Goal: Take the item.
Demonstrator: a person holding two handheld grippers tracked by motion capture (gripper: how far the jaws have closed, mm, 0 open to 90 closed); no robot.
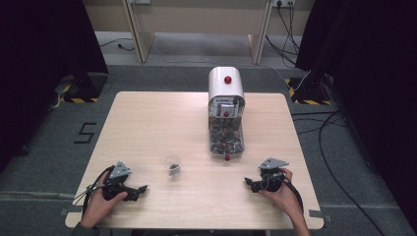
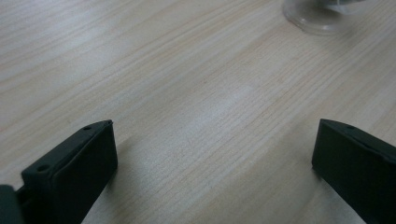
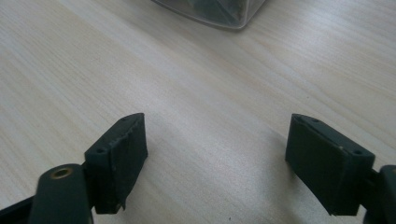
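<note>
1. High view: on the pale wooden table a small clear cup with dark bits in it stands near the middle front. Behind it and to the right is a white-topped dispenser with a red knob and a clear bin of dark pieces. The left gripper and right gripper rest low at the front corners, both empty. A "5" is marked on the floor.
2. Left gripper view: jaws wide apart, holding nothing, over bare wood; the cup's base lies ahead.
3. Right gripper view: jaws spread wide, nothing between; the dispenser's clear bin is ahead. No label is legible.
</note>
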